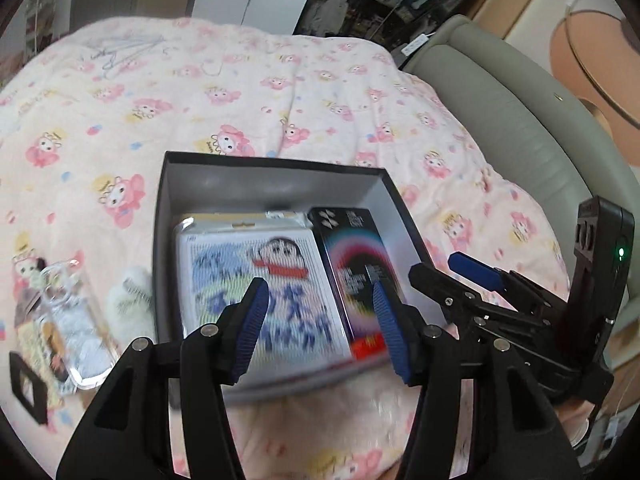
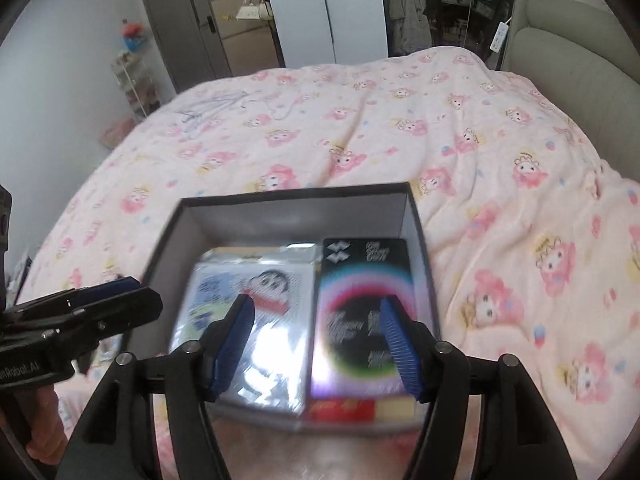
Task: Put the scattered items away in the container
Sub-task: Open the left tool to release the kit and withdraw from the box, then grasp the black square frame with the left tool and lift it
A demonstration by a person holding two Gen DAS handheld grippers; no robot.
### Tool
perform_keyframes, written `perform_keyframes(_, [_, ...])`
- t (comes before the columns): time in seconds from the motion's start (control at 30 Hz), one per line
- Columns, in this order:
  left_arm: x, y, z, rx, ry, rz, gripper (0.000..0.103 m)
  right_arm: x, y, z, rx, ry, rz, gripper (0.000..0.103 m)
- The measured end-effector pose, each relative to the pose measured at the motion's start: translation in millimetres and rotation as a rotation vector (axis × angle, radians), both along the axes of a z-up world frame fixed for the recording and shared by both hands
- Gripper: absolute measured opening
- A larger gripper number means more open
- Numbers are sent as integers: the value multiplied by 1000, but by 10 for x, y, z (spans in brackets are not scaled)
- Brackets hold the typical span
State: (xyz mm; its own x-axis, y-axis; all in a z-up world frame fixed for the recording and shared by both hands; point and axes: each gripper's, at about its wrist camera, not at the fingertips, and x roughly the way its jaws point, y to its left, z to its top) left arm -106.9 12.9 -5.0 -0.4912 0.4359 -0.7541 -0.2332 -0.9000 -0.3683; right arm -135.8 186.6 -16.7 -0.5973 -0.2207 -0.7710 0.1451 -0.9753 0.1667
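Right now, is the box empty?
No, the box holds a cartoon-picture pack and a black package side by side.

Pink cartoon-print blanket (image 2: 400,128), grey headboard (image 2: 568,40), white wardrobe (image 2: 324,8).

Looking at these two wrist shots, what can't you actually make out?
- Black package lettering: motion-blurred, both views.
- Box floor: covered by the cartoon package and the black one.
- Clear-wrapped items on the blanket: blurred, left wrist view; hidden in the right.
- Box's near wall: behind the gripper fingers.
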Motion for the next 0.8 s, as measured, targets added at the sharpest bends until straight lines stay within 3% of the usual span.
perform_keyframes(0.23, [484, -25, 52, -66, 15, 5, 55, 545, -200, 140, -34, 17, 41, 64])
perform_keyframes(0.37, [706, -250, 32, -63, 7, 41, 55, 744, -427, 167, 13, 48, 47, 64])
perform_keyframes(0.57, [1015, -916, -72, -47, -24, 158, 54, 868, -1071, 107, 7, 29, 189, 63])
perform_keyframes(0.8, [1355, -1925, -350, 11, -73, 362, 52, 852, -2125, -113, -16, -28, 402, 58])
